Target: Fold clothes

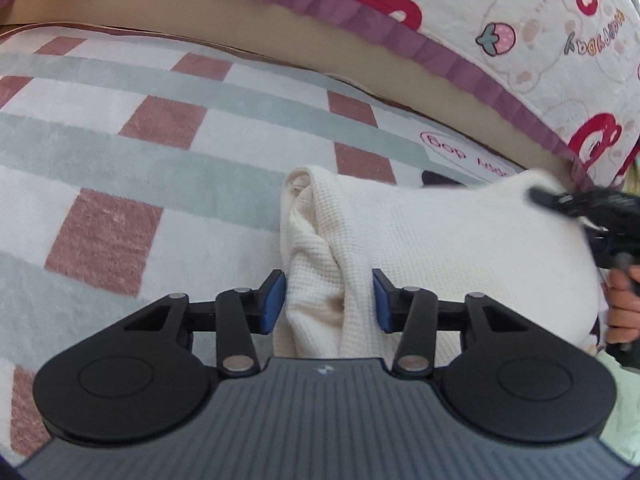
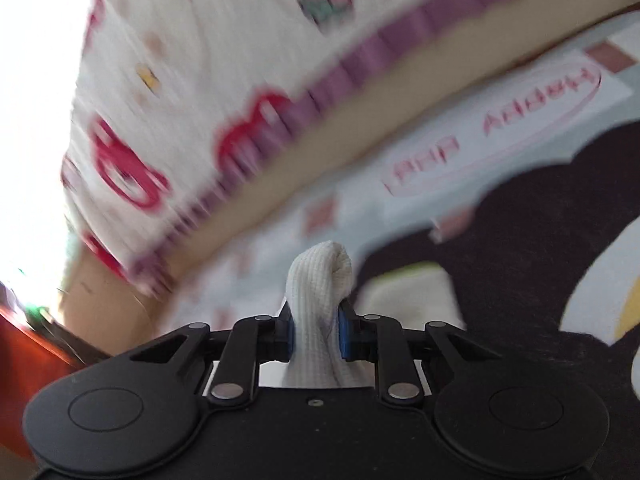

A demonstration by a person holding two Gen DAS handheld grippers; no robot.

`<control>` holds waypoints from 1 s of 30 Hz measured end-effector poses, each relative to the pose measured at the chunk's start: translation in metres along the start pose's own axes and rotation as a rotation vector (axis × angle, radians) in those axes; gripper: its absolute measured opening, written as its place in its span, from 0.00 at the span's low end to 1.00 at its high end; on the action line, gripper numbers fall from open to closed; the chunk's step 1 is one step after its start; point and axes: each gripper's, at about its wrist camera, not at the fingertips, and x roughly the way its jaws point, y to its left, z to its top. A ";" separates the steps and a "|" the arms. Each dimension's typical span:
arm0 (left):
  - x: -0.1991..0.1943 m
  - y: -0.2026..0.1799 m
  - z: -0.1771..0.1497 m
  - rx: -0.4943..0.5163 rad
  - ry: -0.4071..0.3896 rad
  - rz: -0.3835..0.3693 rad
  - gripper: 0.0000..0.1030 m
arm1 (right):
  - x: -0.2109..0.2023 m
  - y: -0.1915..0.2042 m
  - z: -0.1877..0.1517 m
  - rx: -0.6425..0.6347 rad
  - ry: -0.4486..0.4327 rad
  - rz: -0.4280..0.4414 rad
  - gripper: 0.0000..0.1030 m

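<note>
A cream waffle-knit garment [image 1: 440,248] lies bunched on the checked rug [image 1: 120,140]. My left gripper [image 1: 329,300] is open, its blue pads [image 1: 274,302] standing either side of a fold at the garment's left edge. In the left wrist view, the right gripper [image 1: 560,200] is a blurred shape at the garment's far right corner, with a person's hand [image 1: 624,304] behind it. In the right wrist view, my right gripper [image 2: 316,332] is shut on a bunched tip of the cream garment [image 2: 320,280], which sticks up between the fingers.
A bed with a white bear-print cover [image 1: 520,20] and purple frill [image 1: 360,12] runs along the far side, its tan base [image 1: 240,20] meeting the rug. The rug has a dark cartoon patch [image 2: 540,240] and pink lettering [image 2: 500,128]. The right wrist view is motion-blurred.
</note>
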 end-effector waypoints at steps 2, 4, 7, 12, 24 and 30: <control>-0.002 -0.002 0.000 0.017 -0.014 0.013 0.43 | -0.010 0.008 -0.006 -0.072 -0.006 -0.088 0.20; 0.000 -0.007 0.000 0.037 -0.028 0.044 0.43 | -0.001 0.003 -0.014 -0.147 0.024 -0.214 0.26; -0.003 -0.018 -0.001 0.066 -0.044 0.108 0.43 | 0.015 -0.011 -0.019 -0.155 0.043 -0.312 0.45; -0.014 -0.035 0.002 0.192 -0.124 0.291 0.37 | 0.022 -0.015 -0.018 -0.149 0.009 -0.326 0.47; -0.031 -0.063 0.010 0.164 -0.141 -0.064 0.31 | 0.035 -0.007 -0.003 -0.335 0.017 -0.343 0.26; 0.004 -0.058 -0.013 0.013 0.010 0.012 0.28 | 0.011 0.035 -0.011 -0.531 -0.067 -0.457 0.13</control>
